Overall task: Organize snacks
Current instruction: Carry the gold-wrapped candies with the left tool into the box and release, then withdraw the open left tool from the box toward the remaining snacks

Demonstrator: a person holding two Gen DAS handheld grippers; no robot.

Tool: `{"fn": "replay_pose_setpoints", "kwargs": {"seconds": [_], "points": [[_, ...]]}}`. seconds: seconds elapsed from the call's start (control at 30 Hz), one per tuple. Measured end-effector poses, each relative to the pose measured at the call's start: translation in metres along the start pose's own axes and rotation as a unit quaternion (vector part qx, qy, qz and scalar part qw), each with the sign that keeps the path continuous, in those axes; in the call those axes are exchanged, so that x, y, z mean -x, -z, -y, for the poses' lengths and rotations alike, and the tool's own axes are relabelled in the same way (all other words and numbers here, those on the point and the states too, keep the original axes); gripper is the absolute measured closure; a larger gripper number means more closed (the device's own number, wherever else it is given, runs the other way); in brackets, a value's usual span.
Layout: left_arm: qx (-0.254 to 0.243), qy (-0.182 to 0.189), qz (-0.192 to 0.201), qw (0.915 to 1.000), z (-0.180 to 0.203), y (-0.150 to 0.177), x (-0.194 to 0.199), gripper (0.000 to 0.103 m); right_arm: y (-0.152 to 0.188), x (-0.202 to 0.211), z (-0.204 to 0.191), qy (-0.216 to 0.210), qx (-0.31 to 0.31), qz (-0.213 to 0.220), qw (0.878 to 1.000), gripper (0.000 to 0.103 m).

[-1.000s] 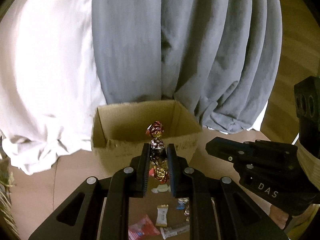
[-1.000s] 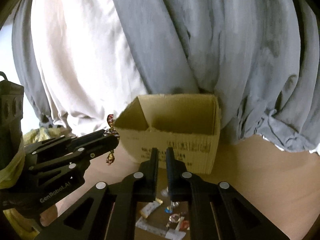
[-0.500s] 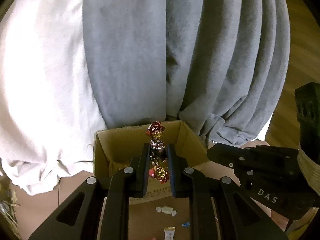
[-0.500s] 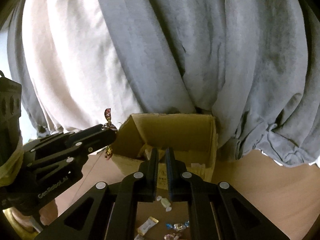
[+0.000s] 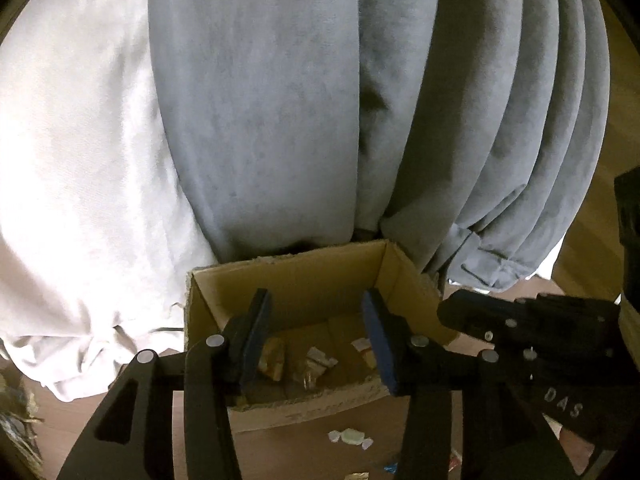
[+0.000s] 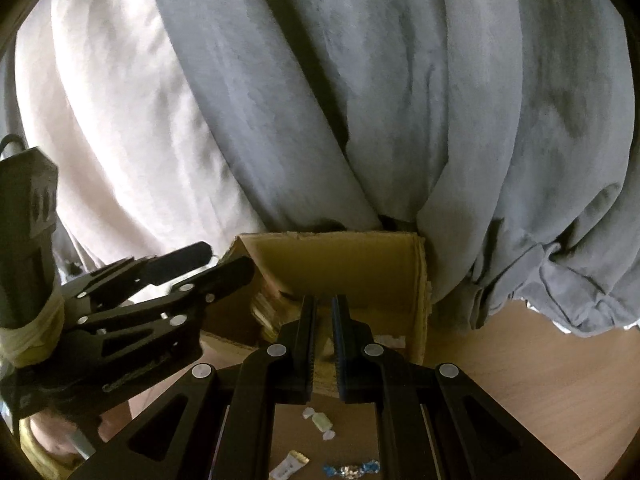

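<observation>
Matt brown cardboard box [image 5: 320,276]; soft grey cloth curtain [image 5: 280,100]; smooth wood table [image 6: 540,360]; glossy foil candy [image 6: 351,469]

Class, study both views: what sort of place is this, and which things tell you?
Probably a room at home: grey curtains hang behind a cardboard box, and wrapped sweets lie on a wooden surface.

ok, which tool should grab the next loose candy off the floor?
Right, probably. The right tool is nearly shut and empty, with the pale wrapped candy just below it. The left tool hangs open over the cardboard box.
</observation>
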State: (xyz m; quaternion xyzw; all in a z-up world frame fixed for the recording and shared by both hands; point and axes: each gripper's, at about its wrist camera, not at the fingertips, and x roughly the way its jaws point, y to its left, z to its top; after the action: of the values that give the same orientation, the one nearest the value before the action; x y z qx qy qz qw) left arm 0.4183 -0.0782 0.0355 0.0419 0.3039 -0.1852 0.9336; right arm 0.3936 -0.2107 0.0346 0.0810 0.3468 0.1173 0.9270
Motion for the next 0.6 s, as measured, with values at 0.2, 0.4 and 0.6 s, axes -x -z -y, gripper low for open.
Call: {"fn": "replay_pose_setpoints", "kwargs": {"seconds": [0.2, 0.4, 0.6], "points": [[-0.013, -0.010, -0.005, 0.9998, 0.005, 0.020, 0.012, 0.054, 0.013, 0.005, -0.001, 0.005, 0.009, -0.008, 1.000, 0.093], [-0.023, -0.003, -0.014, 0.9996, 0.017, 0.050, 0.031, 0.054, 0.038, 0.012, -0.002, -0.005, 0.013, -0.029, 0.999, 0.093], [-0.027, -0.002, -0.035, 0.9990, 0.023, 0.078, 0.036, 0.054, 0.068, 0.011, 0.002, -0.005, 0.008, -0.060, 0.998, 0.093]]}}
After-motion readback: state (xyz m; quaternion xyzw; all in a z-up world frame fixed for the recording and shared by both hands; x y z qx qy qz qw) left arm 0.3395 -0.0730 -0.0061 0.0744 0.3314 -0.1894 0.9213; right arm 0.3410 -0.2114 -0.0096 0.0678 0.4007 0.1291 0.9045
